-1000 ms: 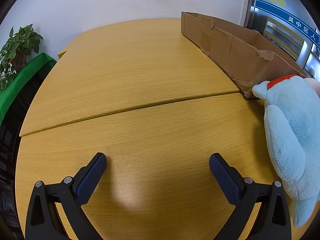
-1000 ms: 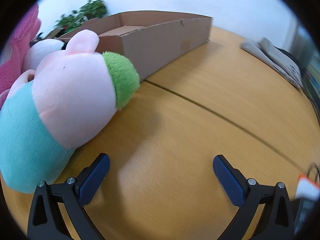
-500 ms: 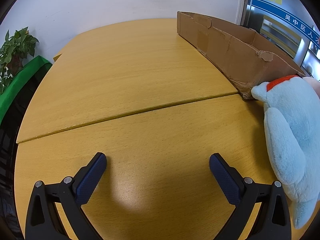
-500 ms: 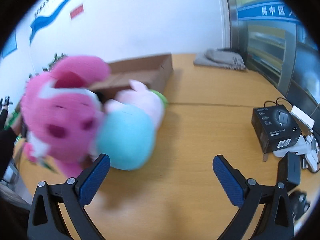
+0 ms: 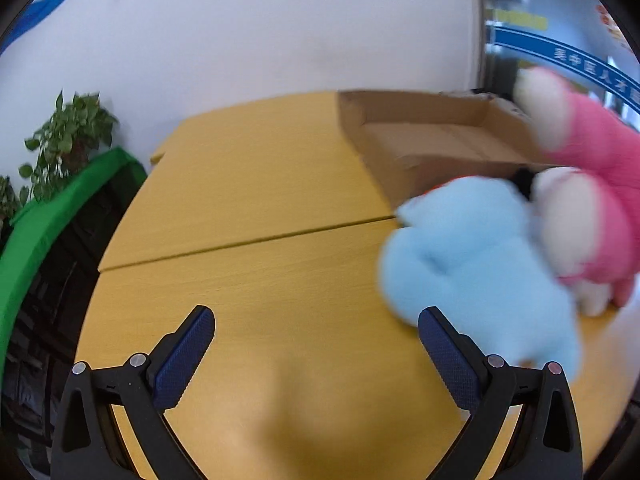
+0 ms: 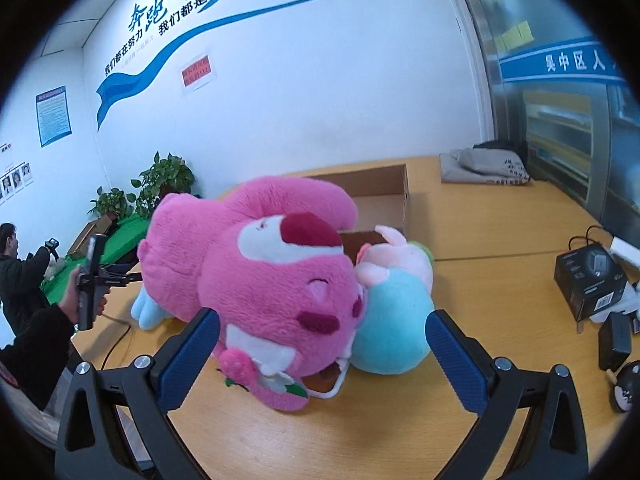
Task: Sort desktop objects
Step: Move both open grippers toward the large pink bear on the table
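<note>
Your right tongs [image 6: 322,334] are spread wide and hold nothing, with the pink plush [image 6: 276,280] lying on the surface [image 6: 500,280] just ahead, pressed against the teal-bodied plush [image 6: 394,320]; bring them lower around the pink body before squeezing, so only one toy lifts toward the cardboard box [image 6: 380,196] behind. Your left tongs [image 5: 316,334] are also spread and empty beside the blurred blue plush [image 5: 472,256]. Black boxes and cables crowd the surface's right edge; potted plants [image 6: 164,182] line the white wall

A white wall [image 6: 320,80] is being crossed by a blue ribbon mural [image 6: 224,20] (with Chinese lettering) at eleven o'clock; potted plants [image 6: 160,184] are being kept at nine o'clock, beside the wooden table [image 6: 500,248].
</note>
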`<state>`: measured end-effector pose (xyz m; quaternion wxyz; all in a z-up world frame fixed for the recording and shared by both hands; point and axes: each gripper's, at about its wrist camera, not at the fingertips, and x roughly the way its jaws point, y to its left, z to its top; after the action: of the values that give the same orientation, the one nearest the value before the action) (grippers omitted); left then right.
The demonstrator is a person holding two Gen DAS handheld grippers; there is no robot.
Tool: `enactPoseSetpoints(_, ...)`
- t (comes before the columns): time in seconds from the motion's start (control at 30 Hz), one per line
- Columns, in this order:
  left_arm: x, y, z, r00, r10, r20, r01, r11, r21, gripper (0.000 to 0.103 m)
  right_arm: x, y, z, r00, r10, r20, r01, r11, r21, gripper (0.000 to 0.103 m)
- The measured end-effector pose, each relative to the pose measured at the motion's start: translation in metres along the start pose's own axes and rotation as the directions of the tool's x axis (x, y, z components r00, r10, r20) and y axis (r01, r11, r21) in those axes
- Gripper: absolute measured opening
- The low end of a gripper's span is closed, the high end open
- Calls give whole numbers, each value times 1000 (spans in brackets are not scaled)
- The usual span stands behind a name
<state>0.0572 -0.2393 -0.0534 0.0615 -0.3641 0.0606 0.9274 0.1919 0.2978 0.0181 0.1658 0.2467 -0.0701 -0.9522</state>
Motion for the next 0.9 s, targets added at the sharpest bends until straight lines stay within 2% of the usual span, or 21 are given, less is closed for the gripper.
enactPoseSetpoints(0.2, -82, -104, 2, 997, -20, 80, 11, 994, 111, 103, -14, 23, 12, 999, -38, 32, 40, 997, -69, 103)
enactPoseSetpoints(0.37, -103, -168, -1, 989, -139, 55, 134, 987, 84, 103, -29, 41, 13, 996, -55, 74, 63, 992, -109, 103)
enactPoseSetpoints(0.47, -110, -195, -2, 986, -156, 56, 153, 986, 59, 103, -34, 45, 10, 994, -55, 95, 63, 995, -83, 103)
enactPoseSetpoints(0.67, -120, -217, 1, 976, -198, 95, 200, 980, -13, 103, -26, 58, 2, 997, -33, 64, 35, 998, -43, 103)
enactPoseSetpoints(0.9, -114, -227, 5, 978, -173, 119, 179, 983, -40, 103, -2, 67, -5, 997, -75, -36, 74, 997, -29, 103)
